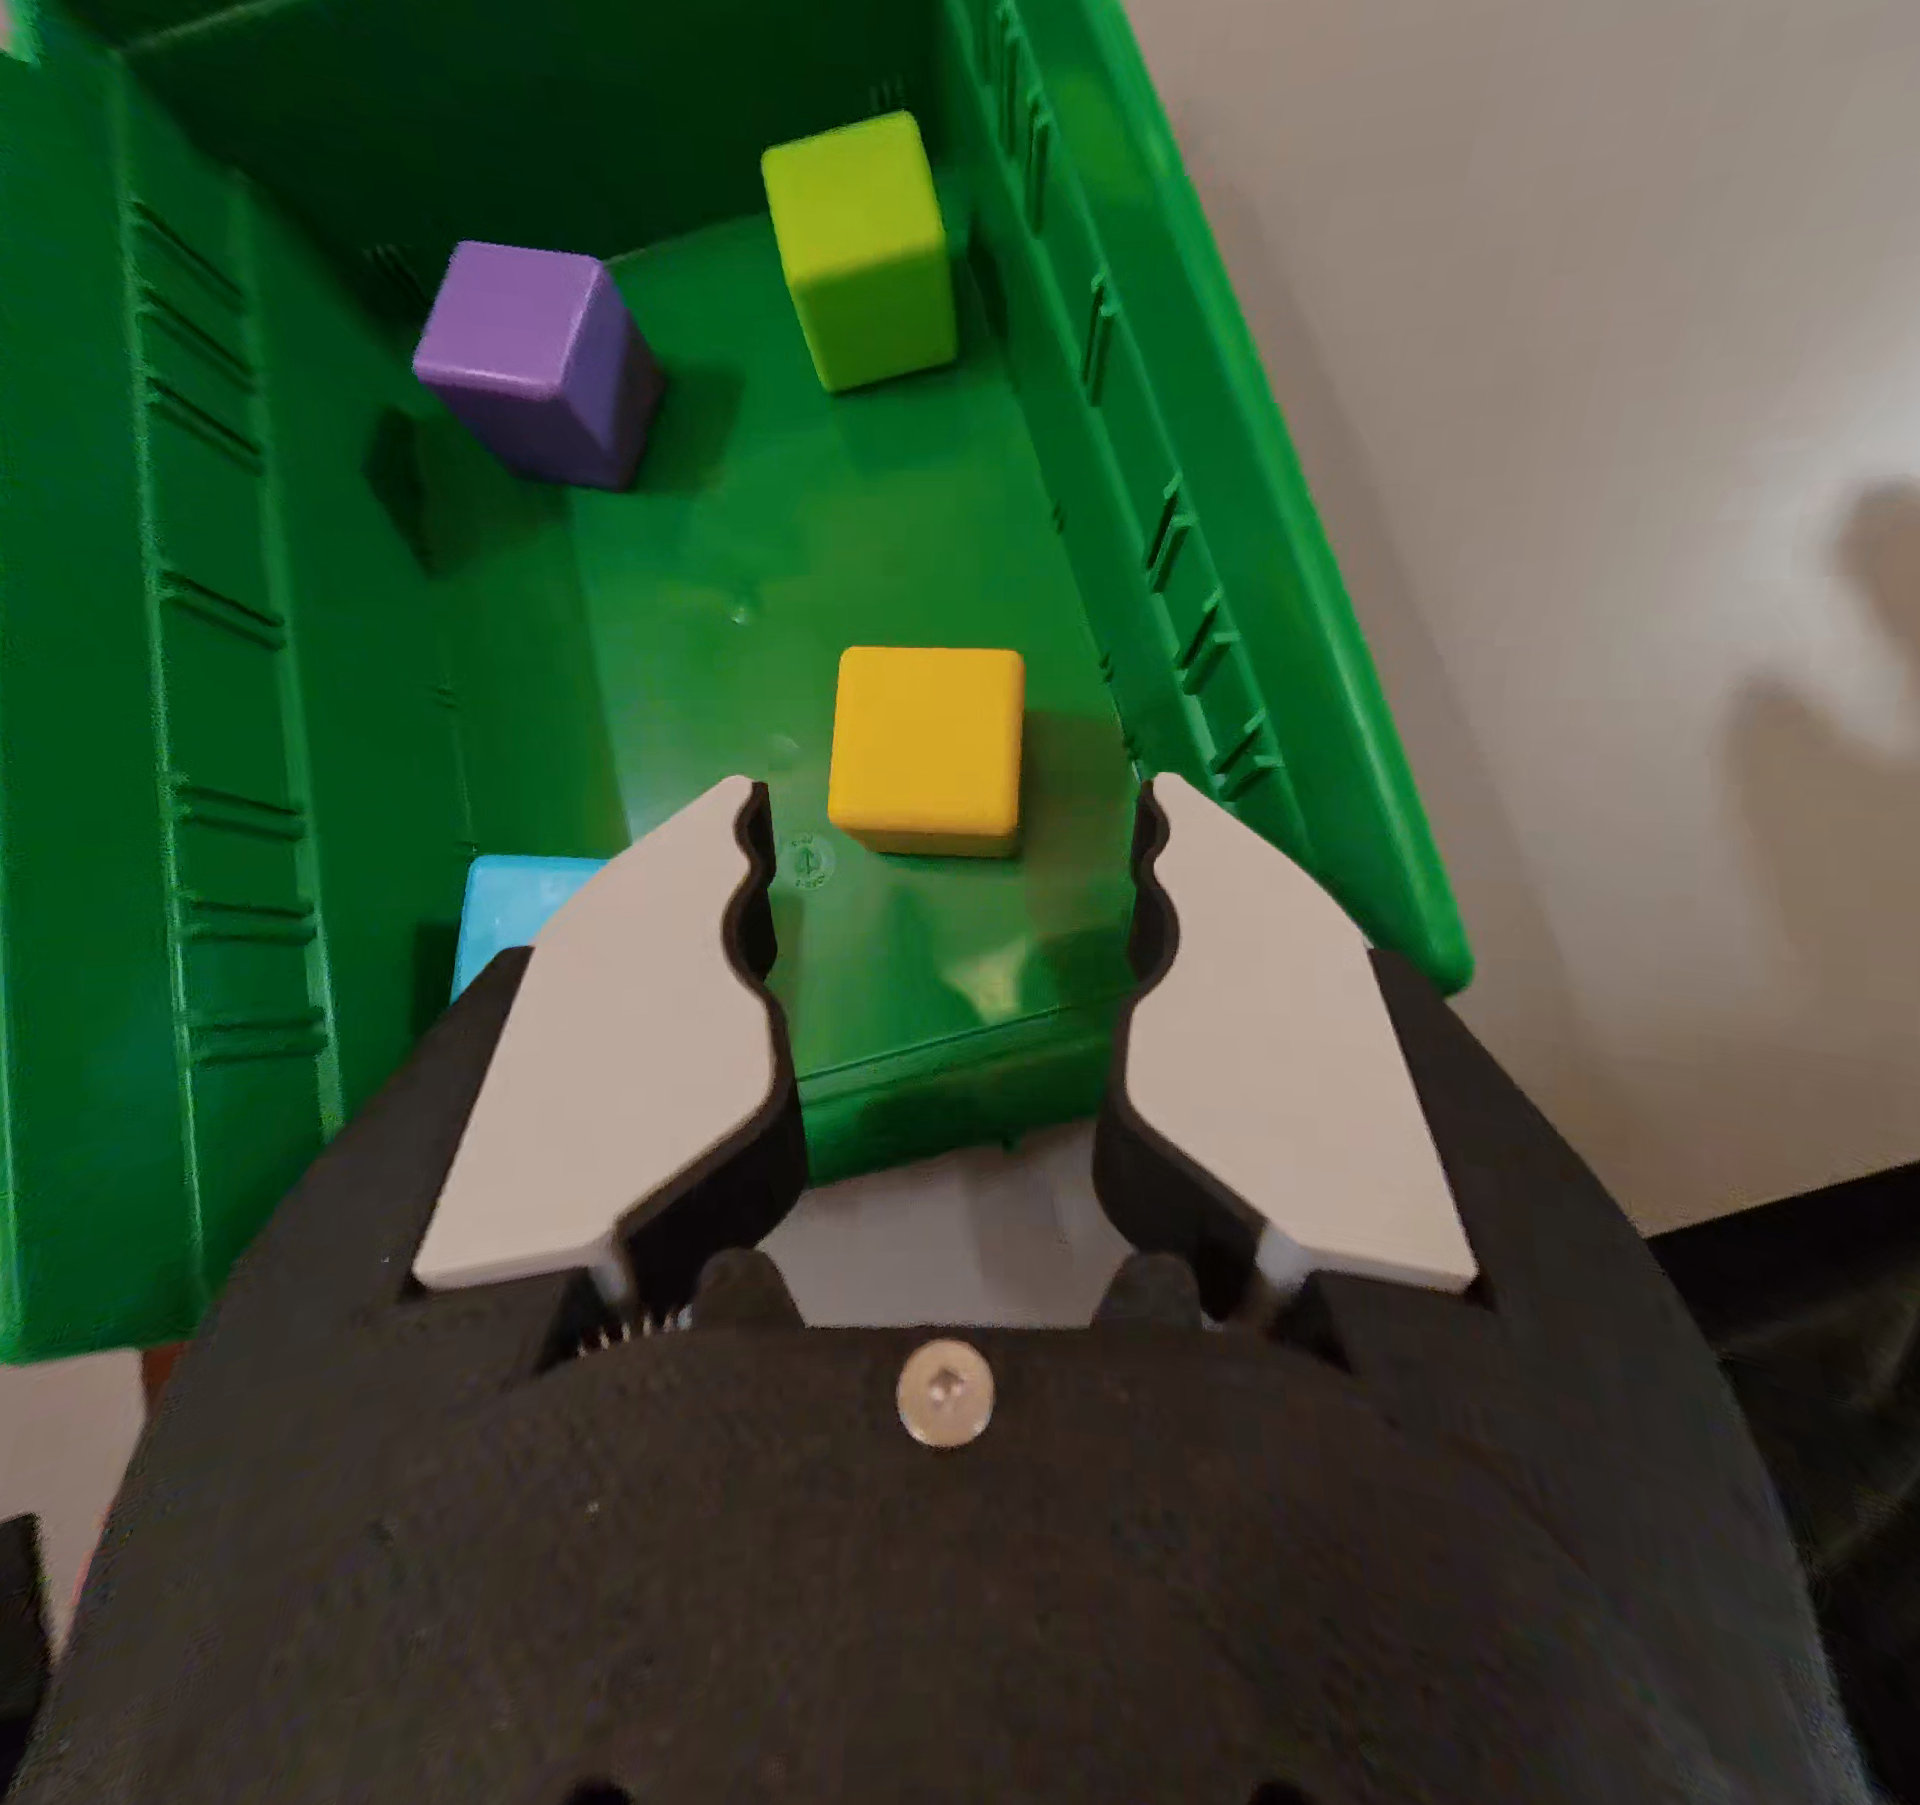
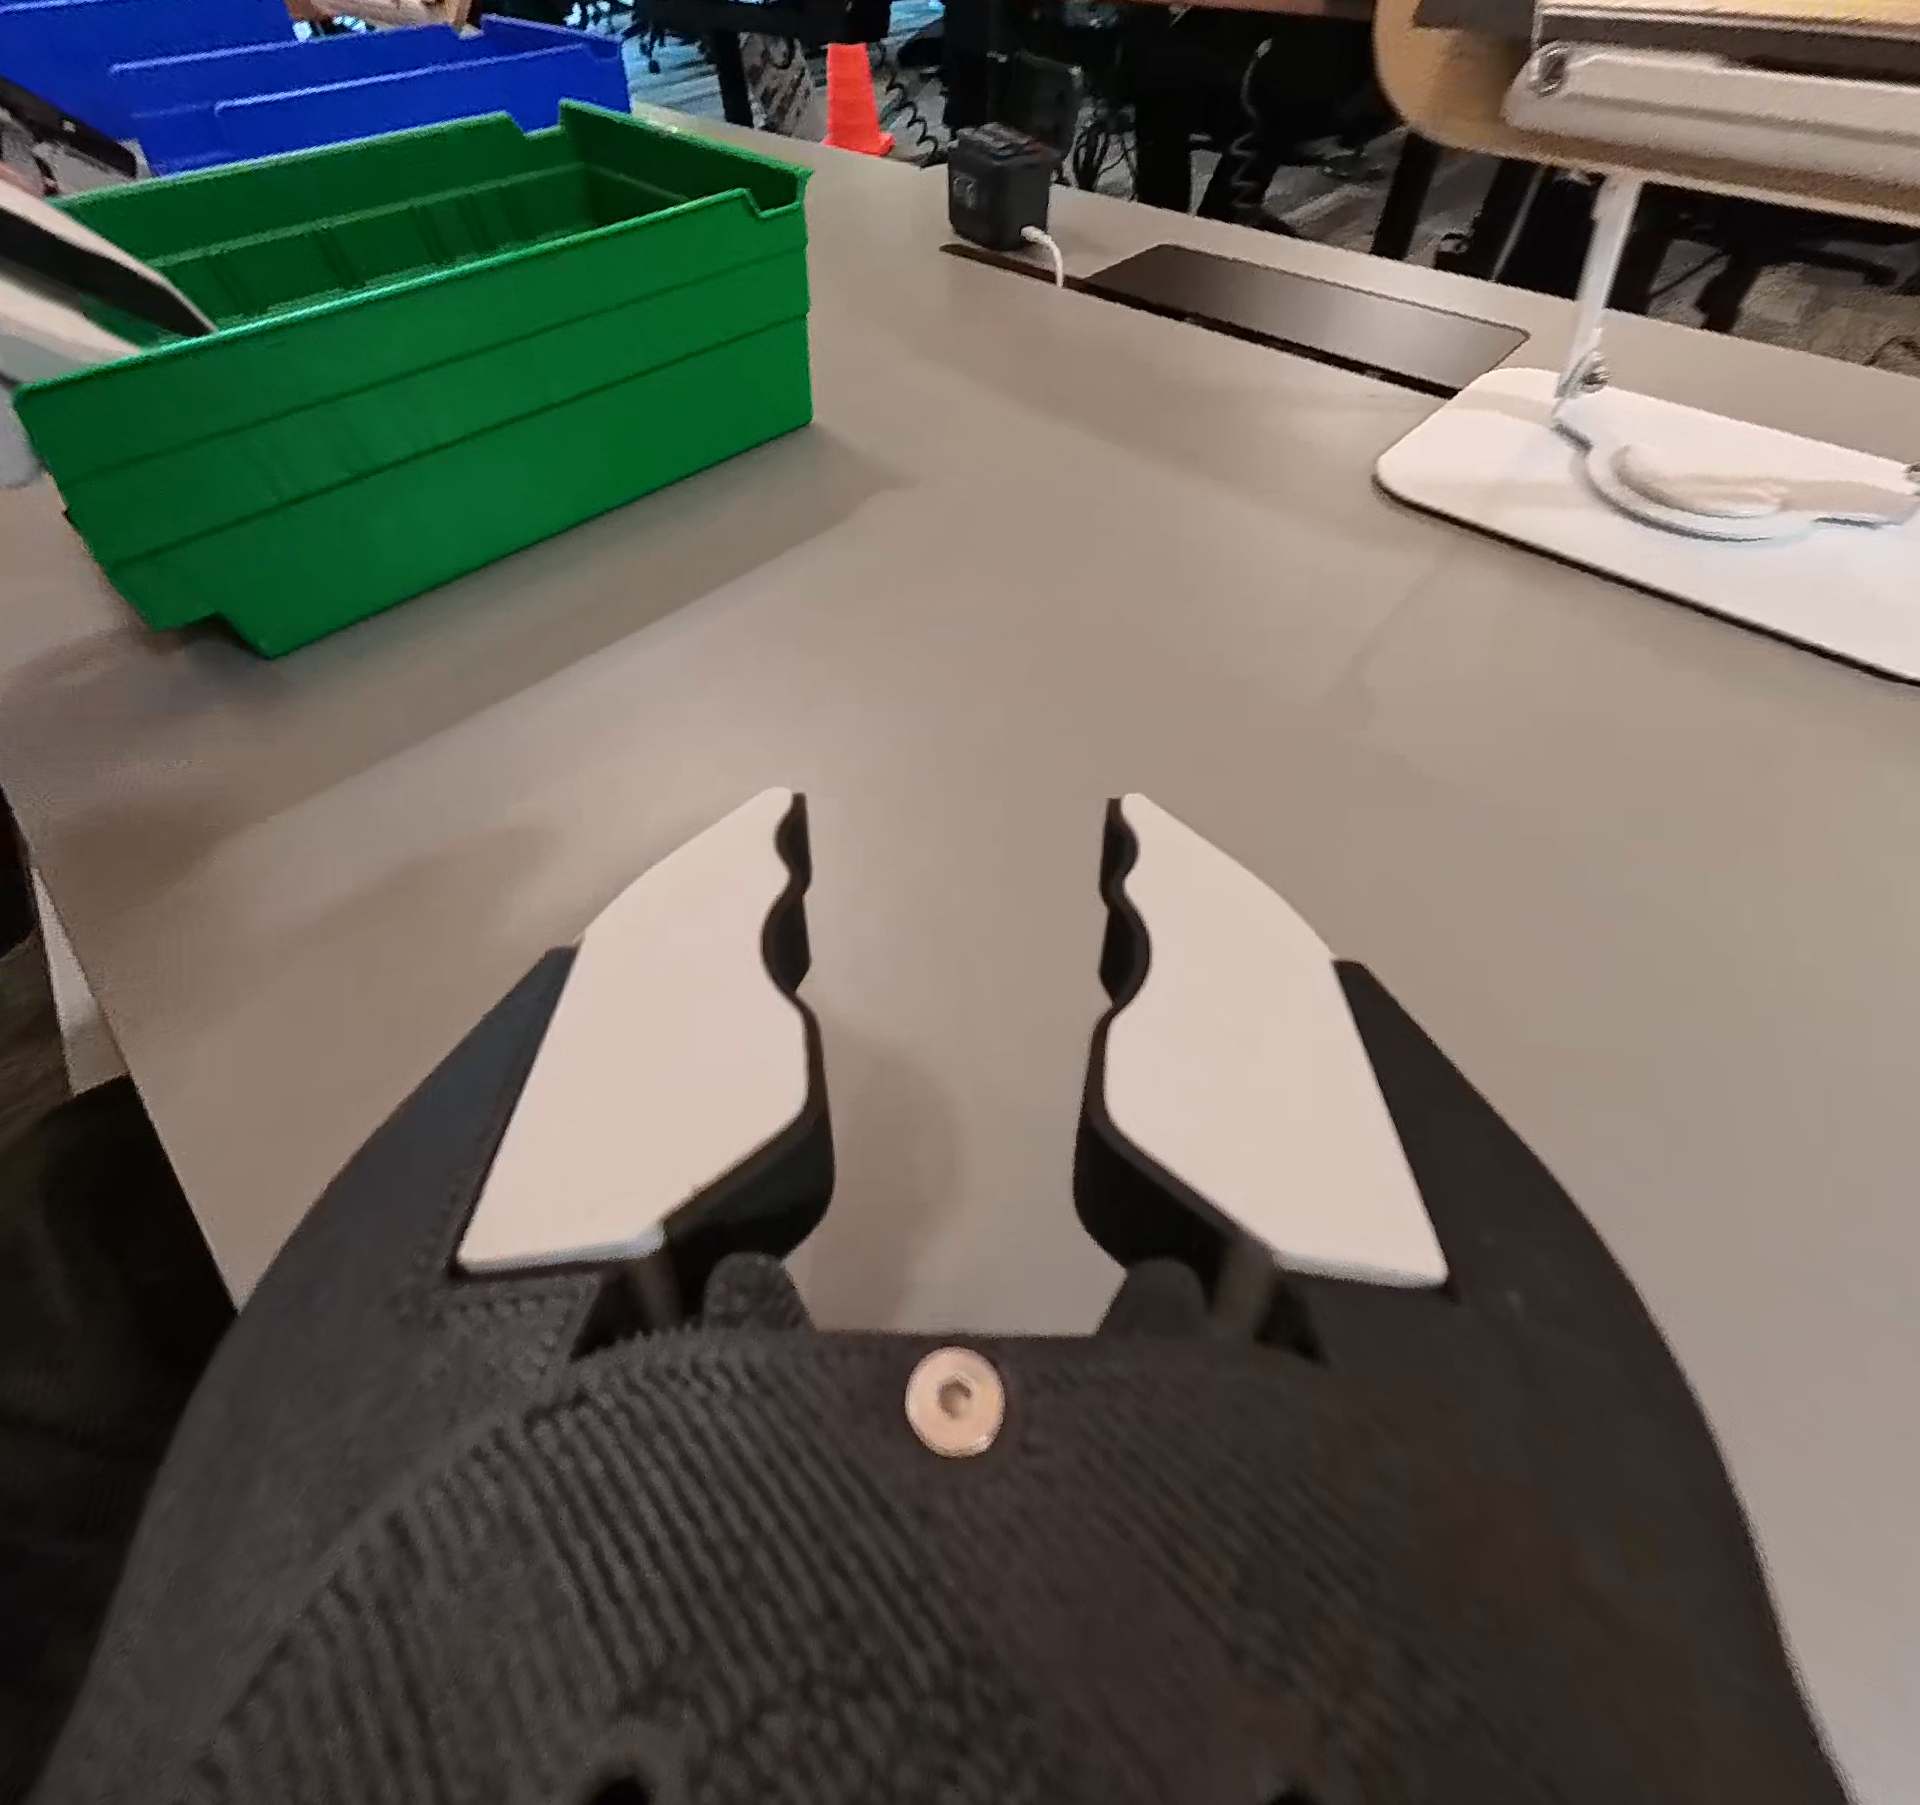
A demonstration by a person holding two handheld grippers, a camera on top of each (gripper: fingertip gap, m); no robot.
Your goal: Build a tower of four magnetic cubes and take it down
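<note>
My left gripper [image 1: 954,794] is open and empty, held over the near end of a green bin [image 1: 239,820]. A yellow cube [image 1: 925,747] lies on the bin floor just beyond the fingertips. A purple cube [image 1: 535,358] and a lime green block [image 1: 862,249] sit at the far end. A light blue cube [image 1: 520,908] is partly hidden behind the left finger. My right gripper [image 2: 956,805] is open and empty above the bare grey table [image 2: 1143,664], well to the right of the green bin [image 2: 436,425]. The other gripper's finger [image 2: 83,290] shows over the bin's left end.
Blue bins [image 2: 260,62] stand behind the green one. A white stand base [image 2: 1662,498] sits at the right, a black charger [image 2: 997,186] and a dark cable slot [image 2: 1299,311] at the table's back. Desks, chairs and an orange cone [image 2: 854,98] lie beyond. It is some 7 cm from my left tips to the light blue cube [image 1: 520,908].
</note>
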